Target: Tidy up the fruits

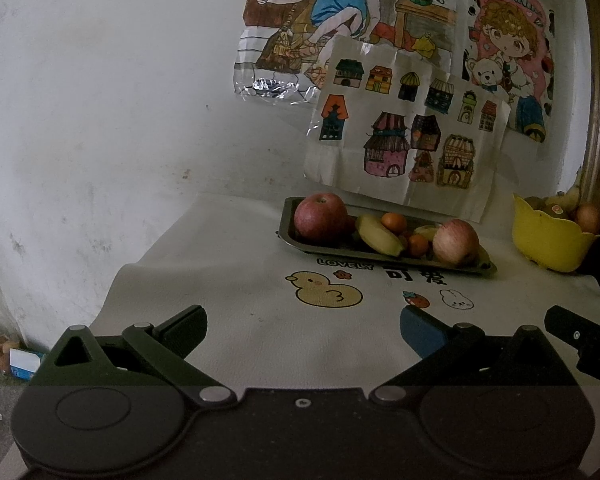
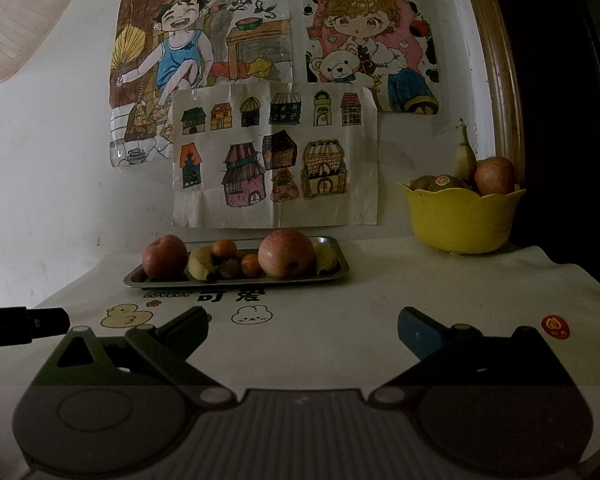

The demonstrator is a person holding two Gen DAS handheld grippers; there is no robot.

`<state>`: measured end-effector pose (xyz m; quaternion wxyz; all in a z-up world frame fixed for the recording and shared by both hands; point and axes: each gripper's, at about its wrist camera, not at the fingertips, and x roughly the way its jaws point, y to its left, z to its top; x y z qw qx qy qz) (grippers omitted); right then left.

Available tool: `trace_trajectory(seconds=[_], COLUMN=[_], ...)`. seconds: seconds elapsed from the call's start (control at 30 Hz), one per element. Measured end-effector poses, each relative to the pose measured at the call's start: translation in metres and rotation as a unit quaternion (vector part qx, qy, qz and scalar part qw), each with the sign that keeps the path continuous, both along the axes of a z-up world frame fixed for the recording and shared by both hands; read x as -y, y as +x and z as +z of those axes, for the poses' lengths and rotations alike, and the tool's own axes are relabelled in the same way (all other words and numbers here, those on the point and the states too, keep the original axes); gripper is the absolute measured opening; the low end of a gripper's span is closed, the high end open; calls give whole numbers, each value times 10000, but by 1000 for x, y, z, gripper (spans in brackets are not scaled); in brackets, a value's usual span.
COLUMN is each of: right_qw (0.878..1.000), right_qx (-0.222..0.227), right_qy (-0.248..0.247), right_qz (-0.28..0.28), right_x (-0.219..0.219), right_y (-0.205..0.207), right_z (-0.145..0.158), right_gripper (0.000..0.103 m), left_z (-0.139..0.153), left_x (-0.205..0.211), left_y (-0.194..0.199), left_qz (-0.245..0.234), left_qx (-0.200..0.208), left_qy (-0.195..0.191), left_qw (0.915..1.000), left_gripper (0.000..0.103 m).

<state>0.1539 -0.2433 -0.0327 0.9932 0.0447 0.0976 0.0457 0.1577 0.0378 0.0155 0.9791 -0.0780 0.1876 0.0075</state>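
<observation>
the fruits sit in two places on the white cloth [image 2: 340, 320]. a dark metal tray [image 2: 332, 276] lies near the wall, and on it, from its left end, are a dark red apple [image 2: 165, 257], a banana [image 2: 199, 266], two small oranges [image 2: 224, 249], a brownish fruit between them that may be a kiwi, a paler red apple [image 2: 286, 258], and a second banana [image 2: 326, 258] at the right end. well apart to the right stands a yellow bowl [image 2: 460, 216] with a scalloped rim, holding an apple [image 2: 494, 175], kiwis [image 2: 440, 183] with a sticker, and the tip of a banana poking upright.

both tongs hover low over the near part of the cloth, clear of the fruit. the left gripper [image 1: 304, 326] is released, fingers spread wide with nothing between them; the right gripper [image 2: 303, 326] is likewise spread and bare. part of the right tool shows at the right edge of the left wrist view.

the cloth carries a printed duck [image 1: 326, 289], a rabbit [image 2: 253, 315] and the word "lovely". children's drawings [image 2: 276, 152] of houses and cartoon figures are taped to the white wall behind the tray.
</observation>
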Motion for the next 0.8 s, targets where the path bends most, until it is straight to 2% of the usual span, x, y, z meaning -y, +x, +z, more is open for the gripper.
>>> trace_trajectory(seconds=[0.8], right_qw=[10000], right_qx=[3], right_qy=[8], right_qz=[-1], right_x=[0], right_y=[0], right_z=[0], right_gripper=[103], left_z=[0], left_x=[0], left_y=[0], left_qz=[-6], left_qx=[-19], left_qy=[32], left_qw=[10000], left_gripper=[102])
